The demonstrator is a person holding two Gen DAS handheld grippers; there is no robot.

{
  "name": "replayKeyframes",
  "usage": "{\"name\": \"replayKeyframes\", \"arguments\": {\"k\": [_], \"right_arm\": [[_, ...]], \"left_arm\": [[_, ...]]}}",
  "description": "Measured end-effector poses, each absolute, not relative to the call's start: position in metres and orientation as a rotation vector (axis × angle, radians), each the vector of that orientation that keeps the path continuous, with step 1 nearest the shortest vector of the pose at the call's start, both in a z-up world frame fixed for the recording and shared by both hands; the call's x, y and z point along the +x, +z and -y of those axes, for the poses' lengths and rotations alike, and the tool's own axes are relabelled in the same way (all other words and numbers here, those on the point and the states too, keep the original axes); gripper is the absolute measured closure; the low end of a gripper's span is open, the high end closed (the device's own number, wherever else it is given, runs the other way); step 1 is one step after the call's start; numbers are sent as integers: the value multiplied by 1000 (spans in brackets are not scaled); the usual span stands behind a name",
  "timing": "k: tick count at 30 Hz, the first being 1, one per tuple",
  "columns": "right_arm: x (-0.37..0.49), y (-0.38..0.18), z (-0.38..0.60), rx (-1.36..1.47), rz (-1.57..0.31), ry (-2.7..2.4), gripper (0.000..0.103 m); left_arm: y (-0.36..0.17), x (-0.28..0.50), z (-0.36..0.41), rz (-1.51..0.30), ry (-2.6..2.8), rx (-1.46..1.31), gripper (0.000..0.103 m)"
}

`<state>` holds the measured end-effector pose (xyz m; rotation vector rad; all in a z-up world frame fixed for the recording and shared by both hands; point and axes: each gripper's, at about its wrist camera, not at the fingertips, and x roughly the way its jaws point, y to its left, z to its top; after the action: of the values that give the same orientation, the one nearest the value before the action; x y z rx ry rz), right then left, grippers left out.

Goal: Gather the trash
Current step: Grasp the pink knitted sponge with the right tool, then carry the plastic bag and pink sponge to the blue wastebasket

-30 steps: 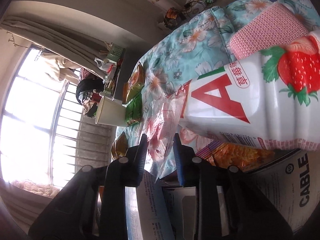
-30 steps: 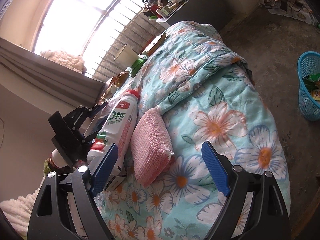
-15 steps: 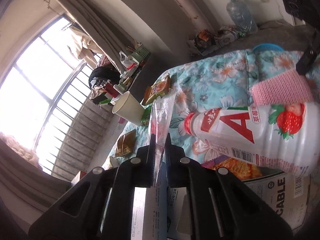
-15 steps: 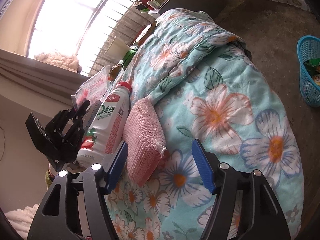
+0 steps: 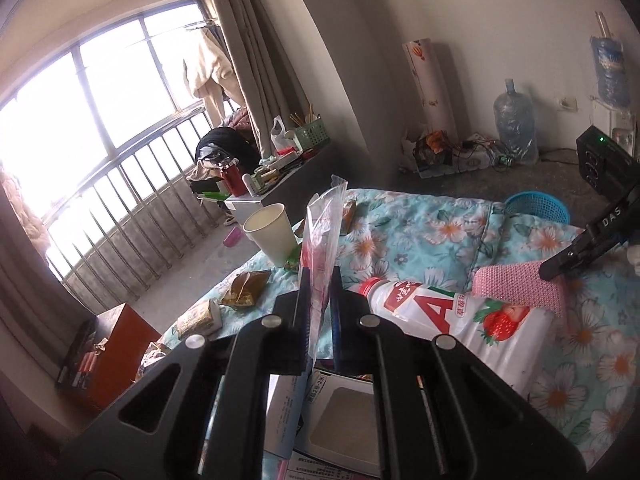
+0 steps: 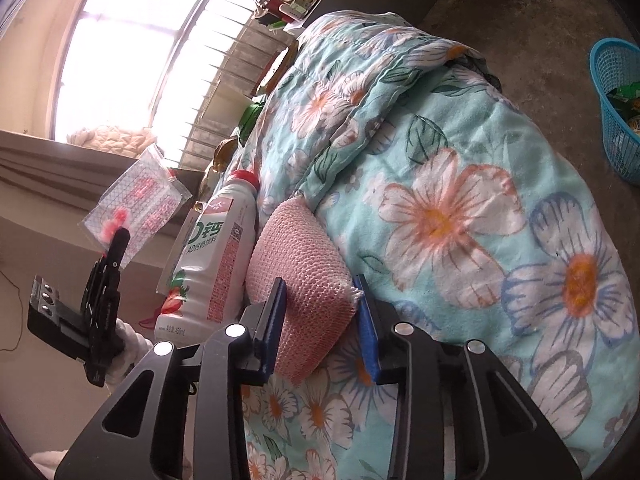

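Bright window light falls on a bed covered by a flowered quilt (image 5: 420, 236), where the trash lies scattered. Going from the left in the left wrist view: a small crumpled carton (image 5: 200, 318) and a brown foil wrapper (image 5: 245, 287) lie near the quilt's edge, then a paper cup (image 5: 271, 233) stands upright with a green wrapper beside it.

In the middle, the left gripper (image 5: 318, 300) is clenched on a clear plastic bag (image 5: 322, 236) with red print, lifted off the quilt and standing up between the fingers. This bag is very light and limp, also slippery, so a hold on its lower edge seems enough, but it may slide out if the fingers loosen.

To the right lies a white strawberry drink bottle (image 5: 460, 320) on its side, with a red cap; it looks stiff and round, probably empty, and it may roll.

Just beside it is a pink knitted pad (image 6: 300, 276). The right gripper (image 6: 320, 316) has its fingers on both sides of the pad's near end, touching it; whether they already squeeze I cannot tell. The pad is soft and will compress. A blue basket (image 6: 612, 108) stands on the floor, well apart at the right.
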<state>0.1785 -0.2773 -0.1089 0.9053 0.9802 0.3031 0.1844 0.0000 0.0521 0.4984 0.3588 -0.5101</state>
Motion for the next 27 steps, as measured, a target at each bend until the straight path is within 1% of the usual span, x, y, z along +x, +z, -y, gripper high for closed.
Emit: {"name": "replayKeyframes", "arguments": {"k": [2,11,27], "right_arm": [[175,-105,279,898,-972,307,73],[150,-75,286,814,-900,237,74],[110,-48,320,839,-773,183,74]], "left_arm": [[53,179,2,-357,-517,493,96],[62,164,3,-318,-537,497,96],[79,139,12,-274,-530,516,96]]}}
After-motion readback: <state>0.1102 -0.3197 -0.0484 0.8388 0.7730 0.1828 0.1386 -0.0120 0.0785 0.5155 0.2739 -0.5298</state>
